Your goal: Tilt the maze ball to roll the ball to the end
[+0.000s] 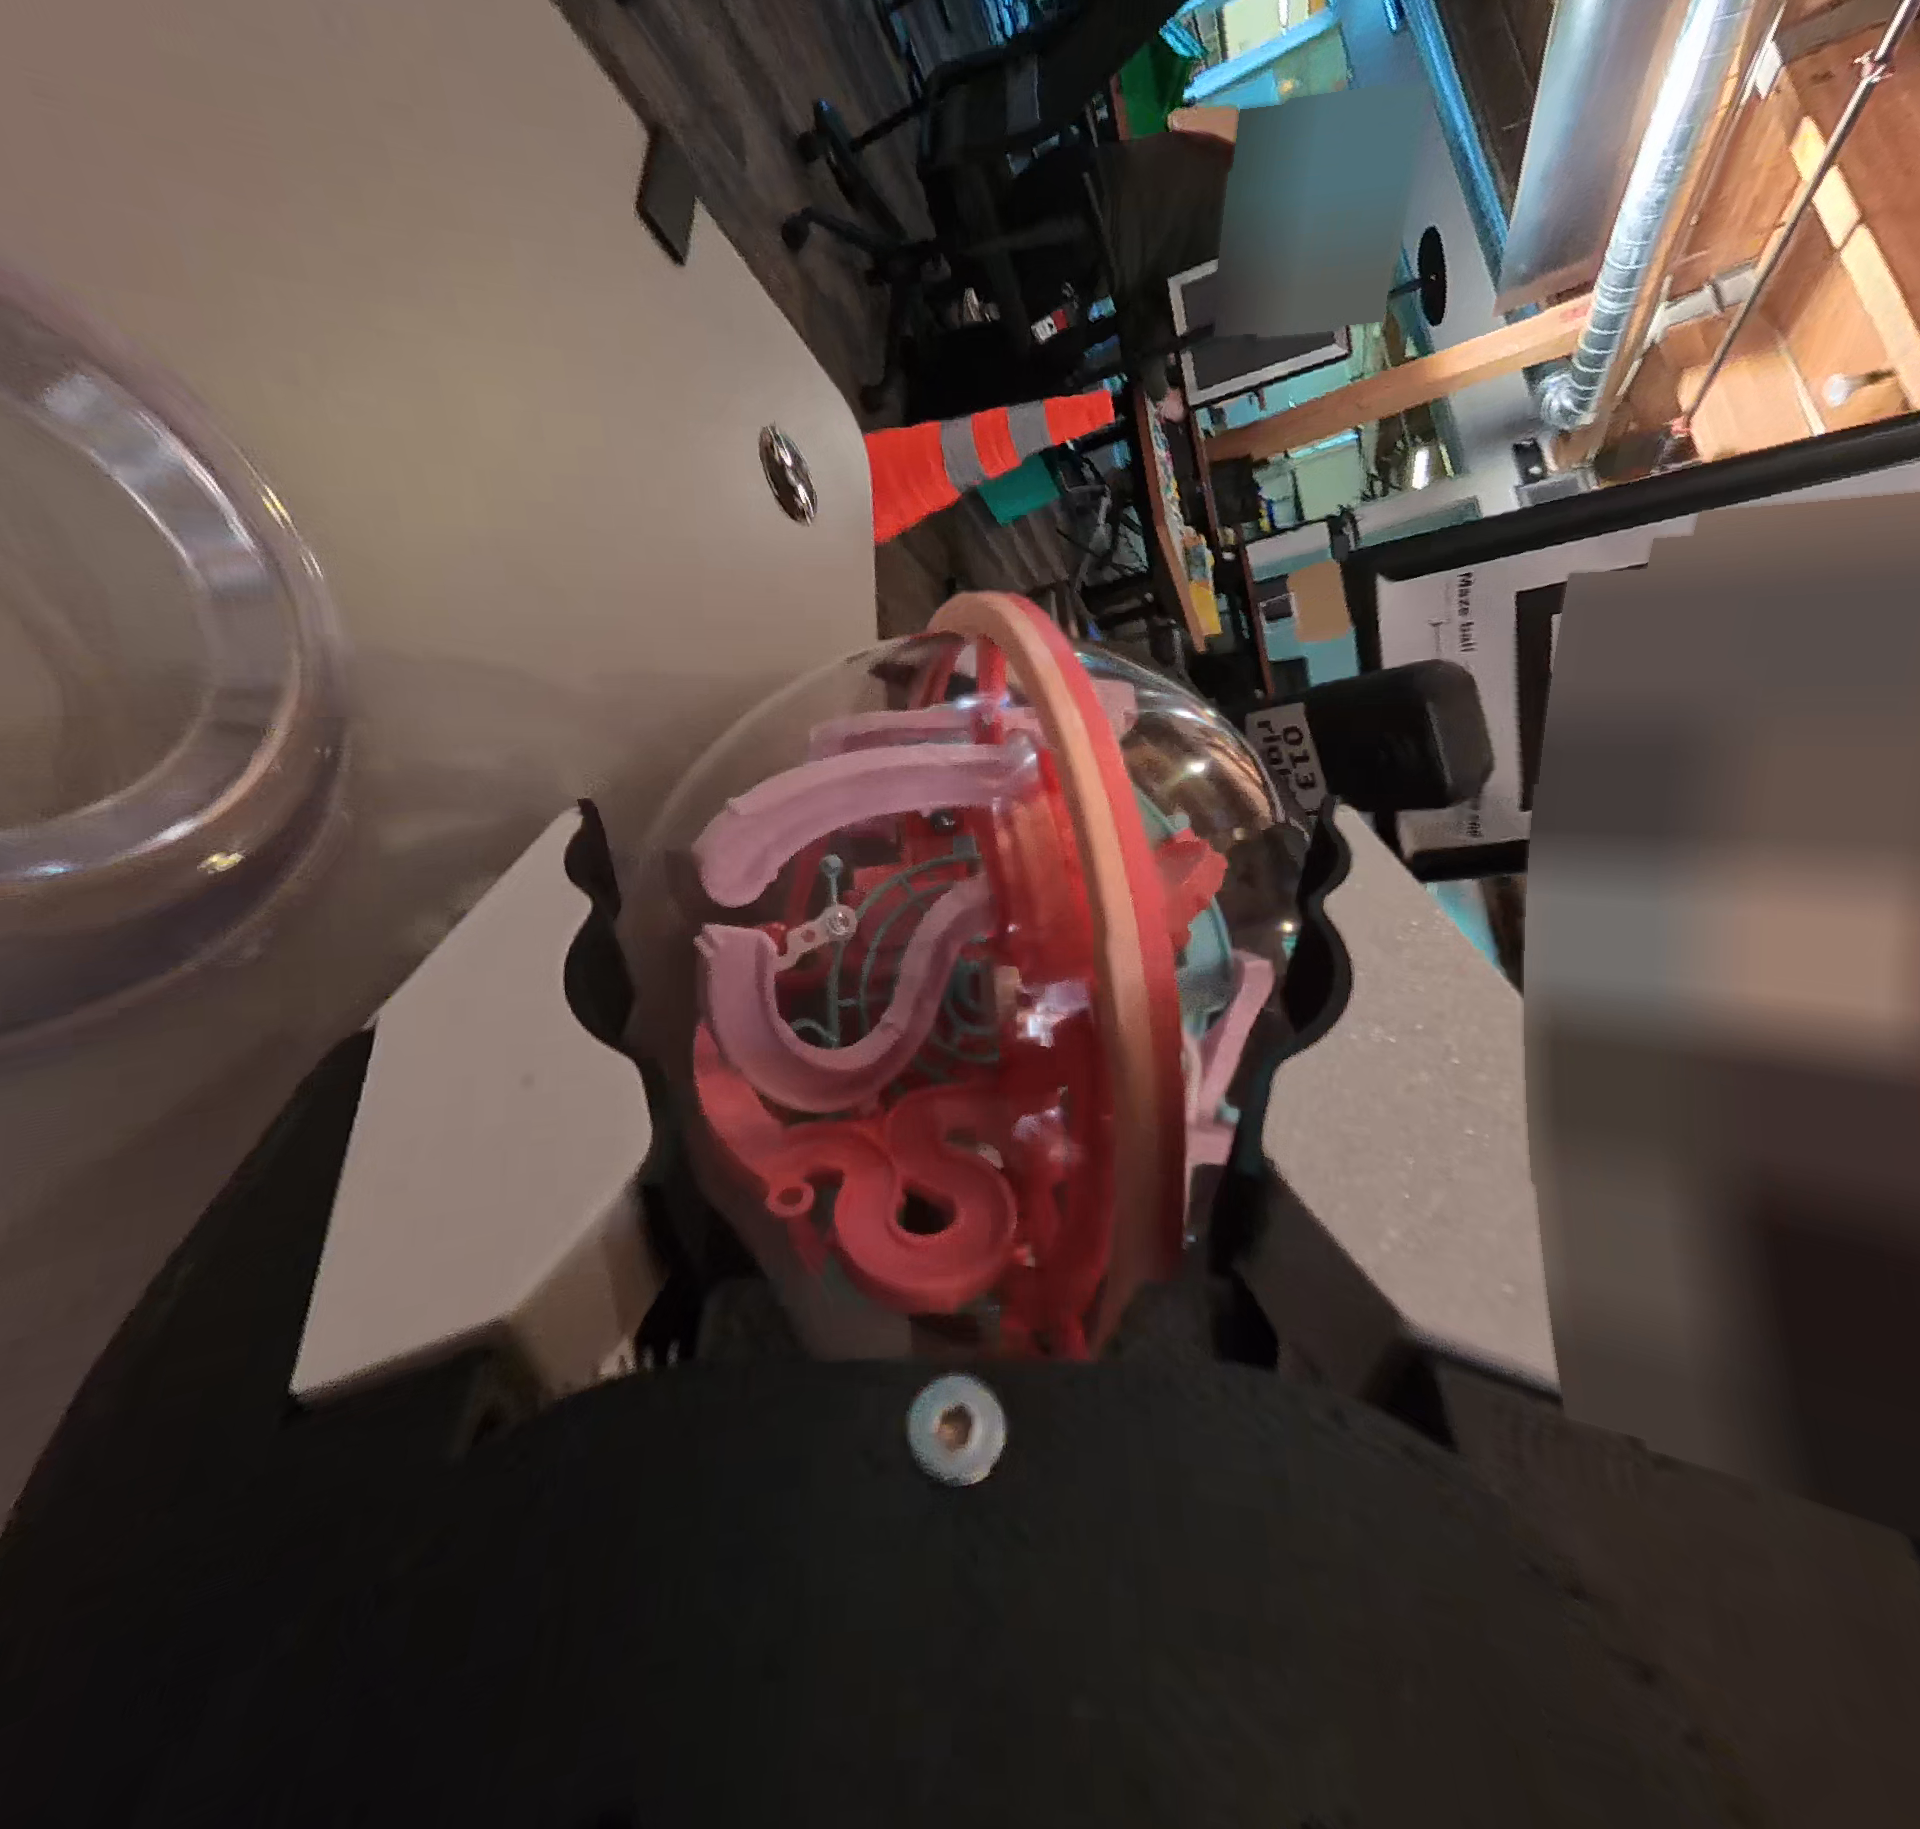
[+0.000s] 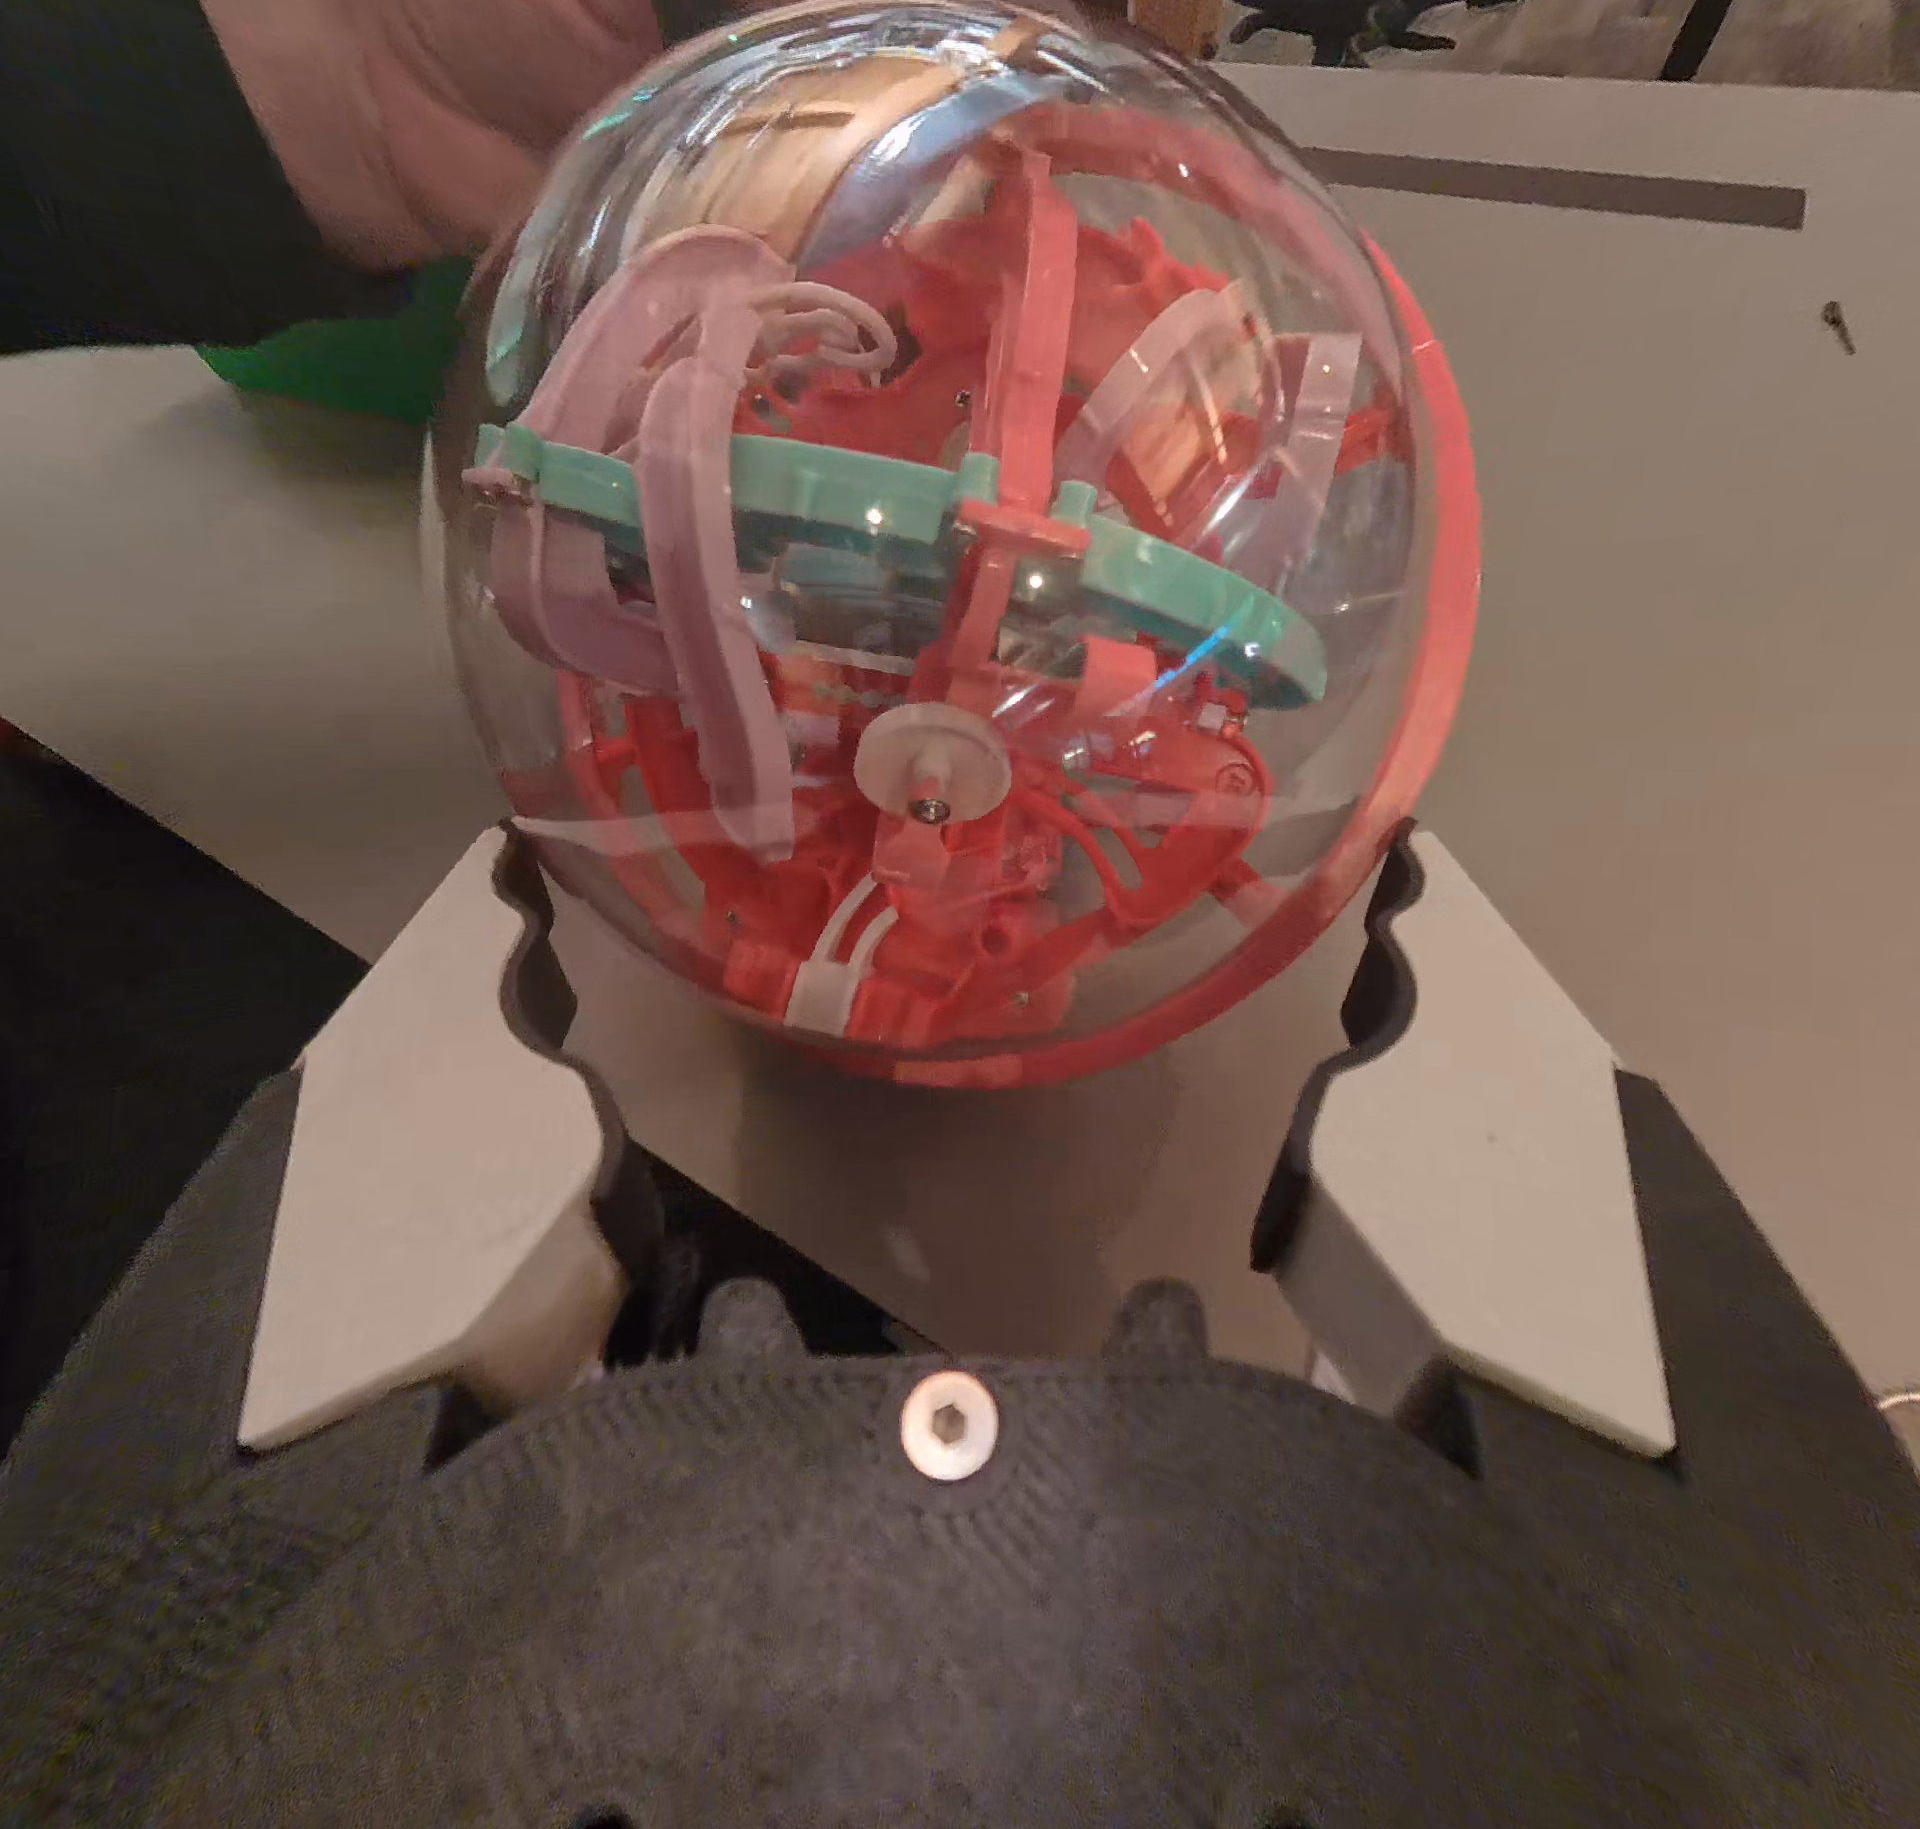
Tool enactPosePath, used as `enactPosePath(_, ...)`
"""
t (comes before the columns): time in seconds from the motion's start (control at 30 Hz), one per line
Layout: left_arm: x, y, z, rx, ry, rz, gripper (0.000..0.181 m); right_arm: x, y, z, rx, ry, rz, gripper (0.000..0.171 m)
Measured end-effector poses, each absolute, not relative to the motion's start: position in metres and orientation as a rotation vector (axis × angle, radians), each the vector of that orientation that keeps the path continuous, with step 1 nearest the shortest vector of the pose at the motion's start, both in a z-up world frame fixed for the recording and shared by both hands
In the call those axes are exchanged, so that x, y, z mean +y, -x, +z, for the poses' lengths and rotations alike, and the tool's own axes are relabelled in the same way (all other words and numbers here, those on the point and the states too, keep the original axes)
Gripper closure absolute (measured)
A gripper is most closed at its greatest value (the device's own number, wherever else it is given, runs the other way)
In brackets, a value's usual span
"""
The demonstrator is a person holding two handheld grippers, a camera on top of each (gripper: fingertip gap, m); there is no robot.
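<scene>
Your left hand-held gripper (image 1: pixel 951 1010) is rolled hard onto its side, so the room beyond stands tilted; its fingers (image 1: pixel 592 958) pinch the maze ball (image 1: pixel 935 1000) deep between them, above the pale desk (image 1: pixel 436 345). Your right hand-held gripper (image 2: pixel 951 938) points at the same maze ball (image 2: pixel 956 553) from the opposite side; its spread fingers (image 2: pixel 530 958) touch the lower shell at both flanks; a hand (image 2: pixel 447 65) shows behind the ball; a clear ring (image 1: pixel 156 678) lies blurred on the desk at left.
</scene>
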State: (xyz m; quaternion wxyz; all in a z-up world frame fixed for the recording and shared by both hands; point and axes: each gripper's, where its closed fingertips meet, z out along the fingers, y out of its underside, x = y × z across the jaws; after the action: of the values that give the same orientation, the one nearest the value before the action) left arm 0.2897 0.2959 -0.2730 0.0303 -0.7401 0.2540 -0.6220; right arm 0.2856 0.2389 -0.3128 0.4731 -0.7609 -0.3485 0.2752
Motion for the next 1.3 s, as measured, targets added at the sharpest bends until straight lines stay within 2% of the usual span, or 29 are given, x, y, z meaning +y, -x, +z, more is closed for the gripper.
enactPosePath(0.03,0.299,-0.289,-0.273,0.784,2.258,-1.879,0.054,0.239,-0.286,-0.312,-0.847,1.864,0.681,0.021)
enactPosePath(0.27,0.306,-0.270,-0.249,0.821,2.113,-1.791,0.052,0.239,-0.285,-0.311,-0.838,1.875,0.706,0.021)
enactPosePath(0.47,0.265,-0.248,-0.257,1.411,1.935,-1.287,0.024,0.239,-0.285,-0.311,-0.845,1.884,0.738,0.022)
enactPosePath(0.6,0.243,-0.244,-0.288,1.673,1.893,-1.013,0.024,0.240,-0.283,-0.309,-0.844,1.886,0.769,0.022)
enactPosePath(0.73,0.244,-0.250,-0.301,1.665,1.911,-0.986,0.029,0.240,-0.280,-0.308,-0.841,1.895,0.800,0.022)
enactPosePath(1.3,0.239,-0.253,-0.301,1.595,1.878,-1.050,0.028,0.236,-0.279,-0.307,-0.814,1.899,0.813,0.022)
